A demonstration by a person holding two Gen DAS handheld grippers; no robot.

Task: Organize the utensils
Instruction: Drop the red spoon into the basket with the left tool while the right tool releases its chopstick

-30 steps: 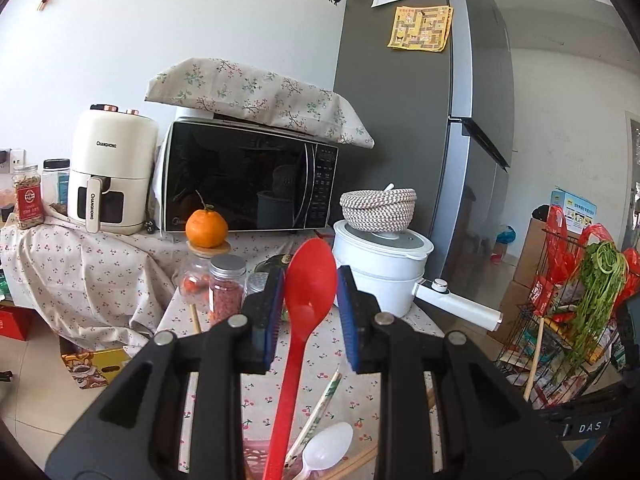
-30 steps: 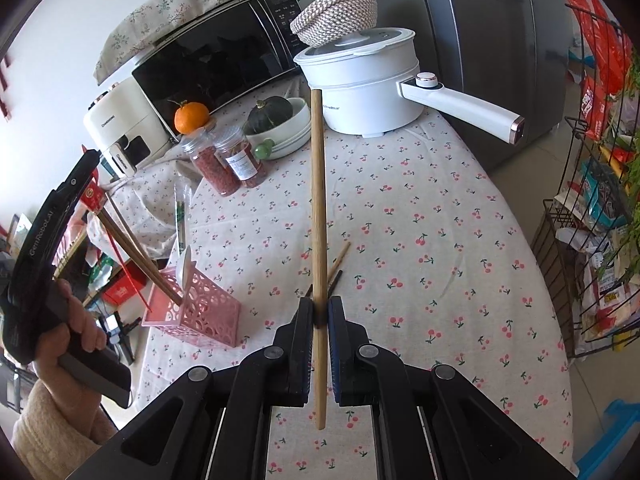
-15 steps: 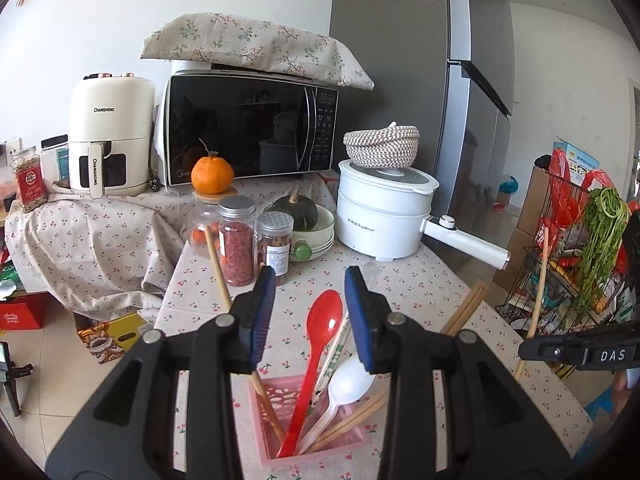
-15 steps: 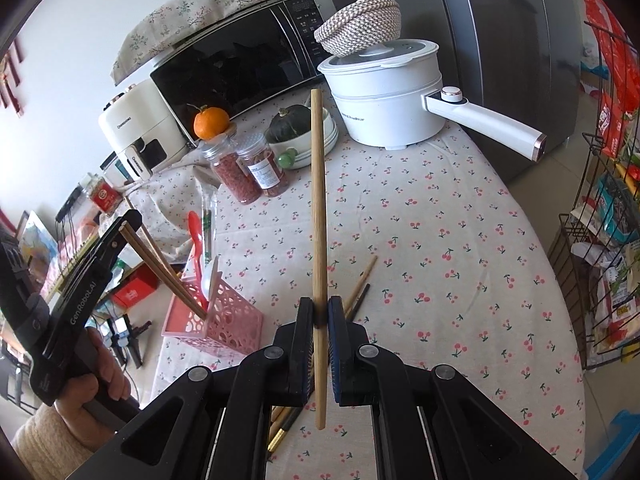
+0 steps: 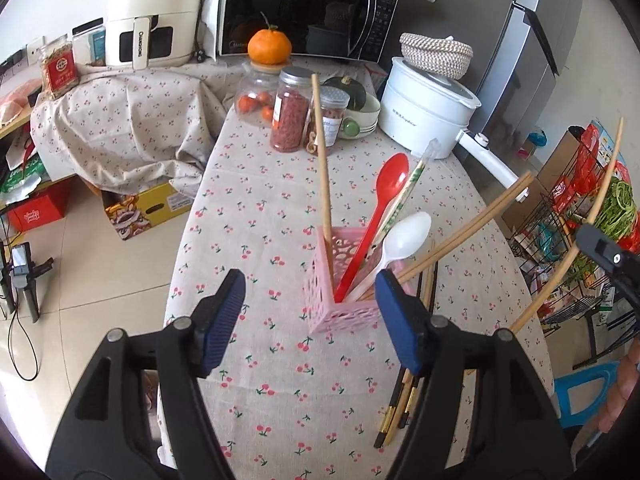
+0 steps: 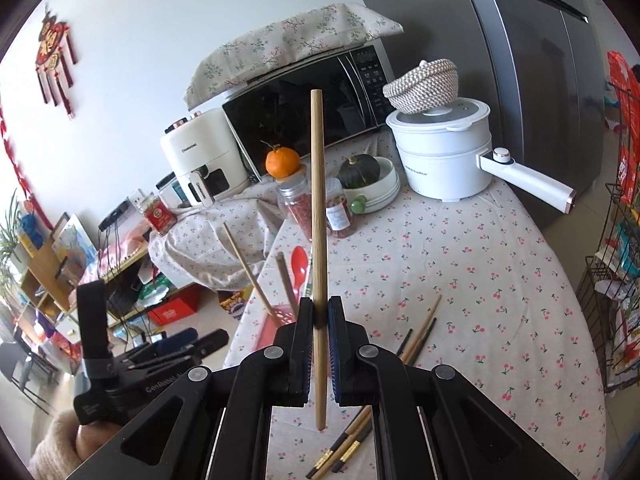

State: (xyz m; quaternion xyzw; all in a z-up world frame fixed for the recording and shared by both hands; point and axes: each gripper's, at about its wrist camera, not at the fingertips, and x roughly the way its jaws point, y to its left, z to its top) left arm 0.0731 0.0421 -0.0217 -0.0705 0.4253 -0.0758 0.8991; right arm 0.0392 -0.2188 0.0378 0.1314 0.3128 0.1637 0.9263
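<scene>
Blue-padded jaws fill the bottom of both views. Low in the left wrist view, the left gripper (image 5: 310,304) has just been opening; its jaws stand wide, nothing pressed between them, with the pink perforated utensil basket (image 5: 340,312) showing in the gap on the cherry-print tablecloth (image 5: 248,216). In that basket, at frame centre, lean a red spoon (image 5: 380,208), a white spoon (image 5: 404,236), a paper-wrapped pair of chopsticks (image 5: 408,188) and bare wooden chopsticks (image 5: 324,160). Just right of the basket, loose dark chopsticks (image 5: 396,412) lie flat on the cloth. In the right wrist view, the right gripper (image 6: 319,316) is clamped tight on one wooden chopstick (image 6: 318,200), upright up the middle of frame. Farther back: spice jars (image 5: 290,116), a white electric pot (image 5: 424,108) at upper right, a microwave (image 5: 304,12) along the top.
</scene>
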